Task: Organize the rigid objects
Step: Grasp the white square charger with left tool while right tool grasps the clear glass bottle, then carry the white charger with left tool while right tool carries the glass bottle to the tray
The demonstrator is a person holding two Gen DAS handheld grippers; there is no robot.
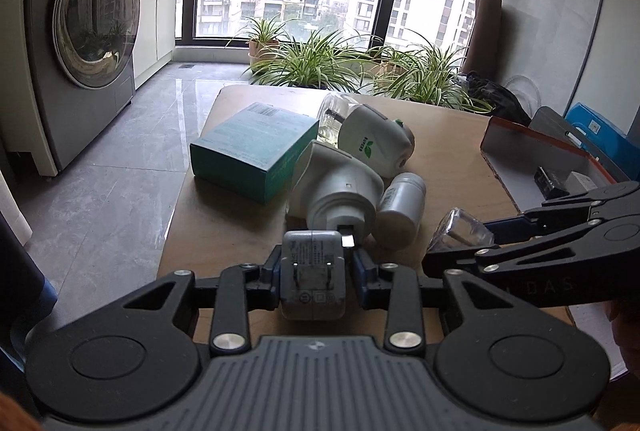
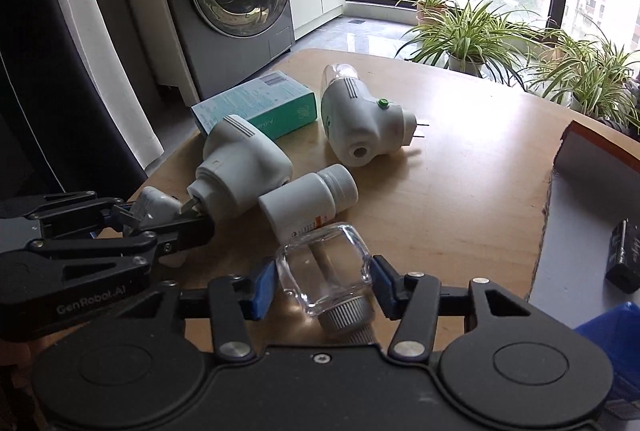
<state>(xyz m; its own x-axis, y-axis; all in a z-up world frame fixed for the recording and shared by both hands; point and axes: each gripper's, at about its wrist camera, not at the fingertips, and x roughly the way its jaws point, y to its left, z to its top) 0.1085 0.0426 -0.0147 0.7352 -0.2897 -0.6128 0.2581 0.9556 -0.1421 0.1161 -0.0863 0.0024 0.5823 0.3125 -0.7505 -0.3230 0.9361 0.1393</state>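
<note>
**Both grippers loaded over a cluttered wooden table**

The left gripper (image 1: 313,269) has its blue-padded fingers closed on a grey, boxy plastic charger (image 1: 312,273), its folded metal prongs facing the camera. The right gripper (image 2: 323,281) pinches a clear, square-shouldered glass bottle (image 2: 326,271) across its flat sides; the ribbed silver neck points back toward the camera. Both held items hang just over the near edge of the smooth, round-edged wooden table (image 2: 460,199).

Two white, glossy plastic plug-in vaporizers lie on their sides: the near vaporizer (image 2: 240,167), with ridged vents, sits just beyond the charger, while the far vaporizer (image 2: 360,123) has a green button, two metal pins and a clear bottle fitted at its end. One white cylindrical pill bottle (image 2: 308,199) with a ribbed cap lies between them, touching the near one. One teal cardboard box (image 1: 256,151) lies flat behind.

At the right, a grey cardboard tray (image 2: 580,231) with red edging holds one black rectangular object (image 2: 624,255).
</note>
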